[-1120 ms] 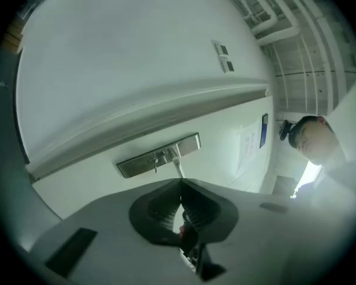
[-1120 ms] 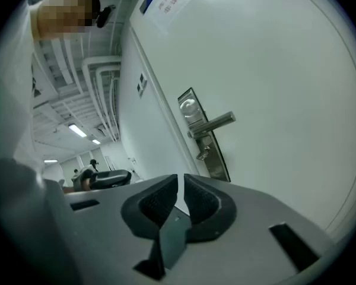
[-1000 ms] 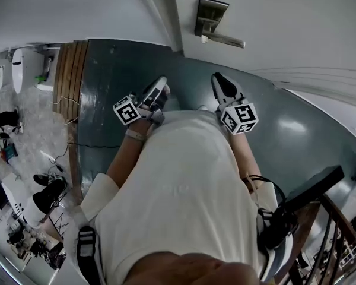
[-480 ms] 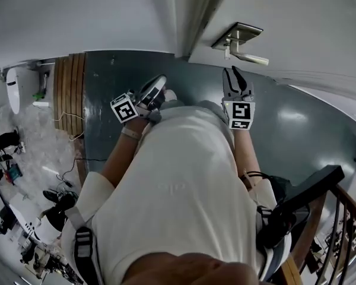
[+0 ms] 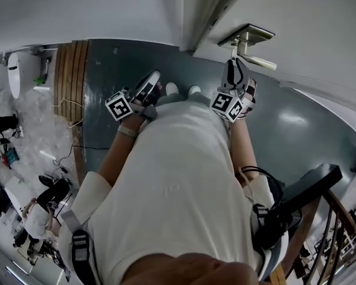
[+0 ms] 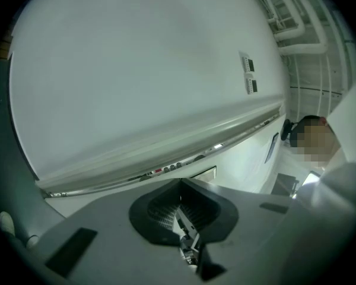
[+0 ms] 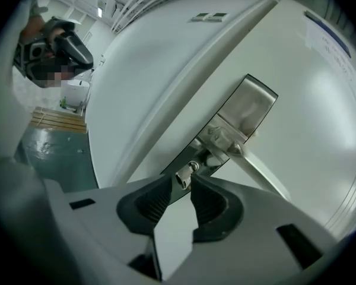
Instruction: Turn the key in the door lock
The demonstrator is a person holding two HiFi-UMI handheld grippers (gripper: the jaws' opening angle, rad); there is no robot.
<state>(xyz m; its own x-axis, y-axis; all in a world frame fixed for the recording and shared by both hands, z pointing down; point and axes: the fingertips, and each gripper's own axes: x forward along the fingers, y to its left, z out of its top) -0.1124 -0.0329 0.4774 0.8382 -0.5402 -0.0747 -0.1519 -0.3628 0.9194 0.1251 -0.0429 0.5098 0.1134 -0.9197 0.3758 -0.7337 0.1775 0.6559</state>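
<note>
A brushed-metal lock plate (image 5: pixel 253 34) (image 7: pixel 249 108) with a lever handle (image 5: pixel 258 61) (image 7: pixel 225 142) sits on the white door (image 5: pixel 302 16). Below the lever a small silver key (image 7: pixel 184 174) sticks out of the lock. My right gripper (image 5: pixel 237 71) (image 7: pixel 179 186) is raised to it, open by a narrow gap, with the key's head between the two fingertips. In the head view the key is hidden by the gripper. My left gripper (image 5: pixel 151 83) (image 6: pixel 179 202) hangs shut and holds nothing, away from the door, facing a plain white wall (image 6: pixel 136 82).
The door frame (image 5: pixel 196 16) stands just left of the lock. Wooden slats (image 5: pixel 71 70) lie on the dark floor (image 5: pixel 107 100) at left, with cables and gear (image 5: pixel 47 189) beyond. A stair rail (image 5: pixel 320 218) runs at lower right.
My right gripper has risen from waist height up to the lock, and its tips now flank the key. The head view has swung left. The left gripper has hardly moved.
</note>
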